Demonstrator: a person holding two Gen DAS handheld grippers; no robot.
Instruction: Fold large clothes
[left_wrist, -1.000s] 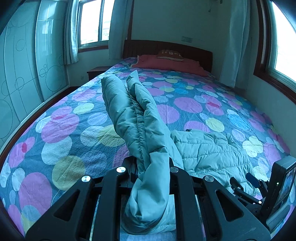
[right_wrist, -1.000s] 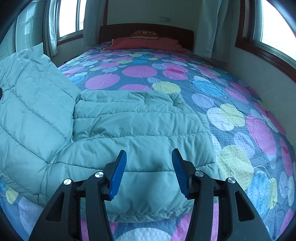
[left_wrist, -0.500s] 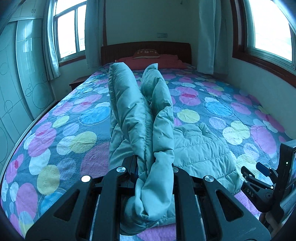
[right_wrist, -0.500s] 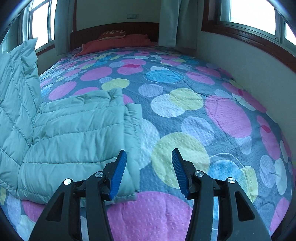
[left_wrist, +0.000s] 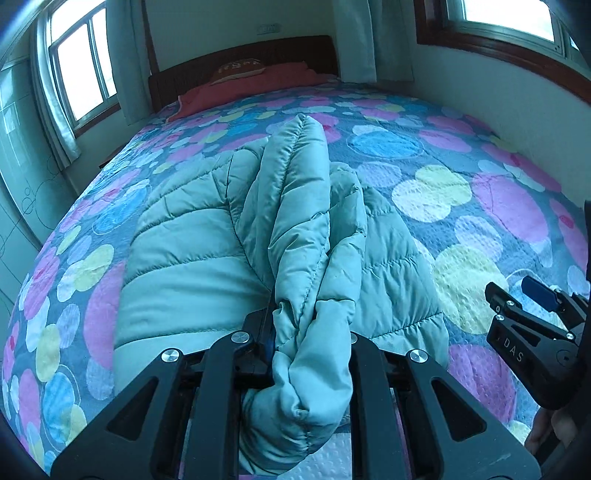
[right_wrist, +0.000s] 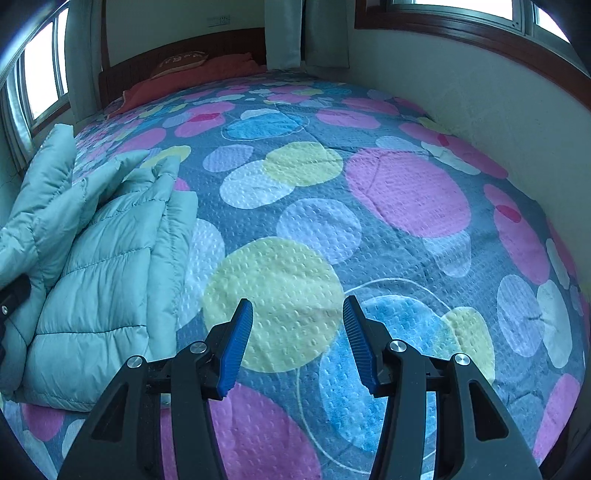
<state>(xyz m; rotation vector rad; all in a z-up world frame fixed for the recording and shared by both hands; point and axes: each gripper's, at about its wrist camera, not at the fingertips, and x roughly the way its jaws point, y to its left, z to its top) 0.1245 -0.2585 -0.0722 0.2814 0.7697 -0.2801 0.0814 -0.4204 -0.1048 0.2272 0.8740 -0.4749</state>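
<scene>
A pale green quilted jacket (left_wrist: 207, 236) lies on the bed. My left gripper (left_wrist: 310, 332) is shut on a bunched fold of the jacket, and that fold stands up over the flat part beneath. In the right wrist view the jacket (right_wrist: 107, 258) lies at the left edge, partly folded over itself. My right gripper (right_wrist: 297, 339) is open with nothing between its blue pads (right_wrist: 236, 343), above bare bedspread to the right of the jacket. That gripper (left_wrist: 532, 295) also shows at the right edge of the left wrist view.
The bed (right_wrist: 369, 192) has a bedspread with large coloured circles. A red pillow (left_wrist: 255, 81) and a dark headboard (left_wrist: 177, 81) are at the far end. A wall (right_wrist: 461, 99) runs along the bed's right side, with windows and curtains around.
My left gripper has carried the jacket fold to the right, over the flat part of the jacket. My right gripper has moved right, off the jacket and over bare bedspread.
</scene>
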